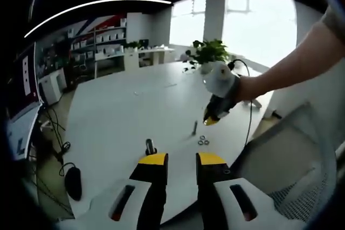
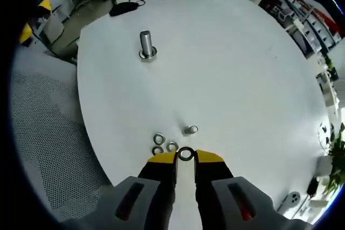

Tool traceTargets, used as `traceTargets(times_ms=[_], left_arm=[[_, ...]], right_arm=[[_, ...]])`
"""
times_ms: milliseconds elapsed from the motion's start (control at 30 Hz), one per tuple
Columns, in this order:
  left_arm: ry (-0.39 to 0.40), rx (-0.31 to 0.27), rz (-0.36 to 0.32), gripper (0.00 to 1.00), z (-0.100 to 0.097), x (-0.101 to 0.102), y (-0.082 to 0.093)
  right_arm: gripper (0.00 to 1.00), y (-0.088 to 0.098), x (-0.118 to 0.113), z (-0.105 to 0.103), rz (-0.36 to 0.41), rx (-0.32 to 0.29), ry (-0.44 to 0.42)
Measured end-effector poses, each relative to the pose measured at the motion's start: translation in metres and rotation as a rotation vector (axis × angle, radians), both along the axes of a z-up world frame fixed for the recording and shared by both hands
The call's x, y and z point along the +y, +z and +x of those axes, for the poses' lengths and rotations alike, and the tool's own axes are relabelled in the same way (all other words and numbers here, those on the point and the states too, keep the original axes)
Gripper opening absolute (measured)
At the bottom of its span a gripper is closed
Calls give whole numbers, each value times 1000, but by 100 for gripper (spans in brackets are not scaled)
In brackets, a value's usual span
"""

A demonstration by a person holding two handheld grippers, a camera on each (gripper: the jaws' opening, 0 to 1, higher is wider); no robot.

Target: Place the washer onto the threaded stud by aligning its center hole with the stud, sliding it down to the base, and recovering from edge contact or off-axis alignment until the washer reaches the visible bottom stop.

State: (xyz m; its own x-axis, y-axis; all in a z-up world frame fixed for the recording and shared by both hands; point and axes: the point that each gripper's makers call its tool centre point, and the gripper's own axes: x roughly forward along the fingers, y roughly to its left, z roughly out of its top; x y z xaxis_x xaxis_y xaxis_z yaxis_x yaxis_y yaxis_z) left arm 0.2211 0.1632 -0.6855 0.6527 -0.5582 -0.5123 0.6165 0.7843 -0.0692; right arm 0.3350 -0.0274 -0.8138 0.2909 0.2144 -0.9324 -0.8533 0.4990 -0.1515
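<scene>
Washer (image 2: 185,154) pinched betw. R gripper (image 2: 185,158) tips, above 3 spare washers (image 2: 164,145) nr small stud (image 2: 191,130). L gripper (image 1: 181,159) part open, empty.

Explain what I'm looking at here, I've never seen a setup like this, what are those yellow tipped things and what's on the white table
These are two hand-held grippers, each worked by a person, each carrying a fisheye camera that looks along its own two yellow-tipped jaws.

In the left gripper view, the left gripper points across a white table, jaws apart with nothing between them. The other gripper shows there too, held by a person's hand above the table.

The right gripper view looks down from that second tool. The right gripper has its tips closed on a small metal ring, a washer.

On the table lie three loose washers close together, a short upright stud beside them, and a larger upright bolt farther off. A potted plant stands at the far edge, and a mesh chair sits beside the table.
</scene>
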Motion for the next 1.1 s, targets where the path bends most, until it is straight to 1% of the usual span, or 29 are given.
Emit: traceTargets(times_ms=[267,533,1100], left_arm=[[1,3,1,18,0,1,-1],[1,3,2,18,0,1,-1],[6,6,3,18,1,2,-1]], right_arm=[[14,6,9,9,3,-22,33],[14,3,14,15,-4,-21,52],[14,-6,18,17,-34,-3,81]])
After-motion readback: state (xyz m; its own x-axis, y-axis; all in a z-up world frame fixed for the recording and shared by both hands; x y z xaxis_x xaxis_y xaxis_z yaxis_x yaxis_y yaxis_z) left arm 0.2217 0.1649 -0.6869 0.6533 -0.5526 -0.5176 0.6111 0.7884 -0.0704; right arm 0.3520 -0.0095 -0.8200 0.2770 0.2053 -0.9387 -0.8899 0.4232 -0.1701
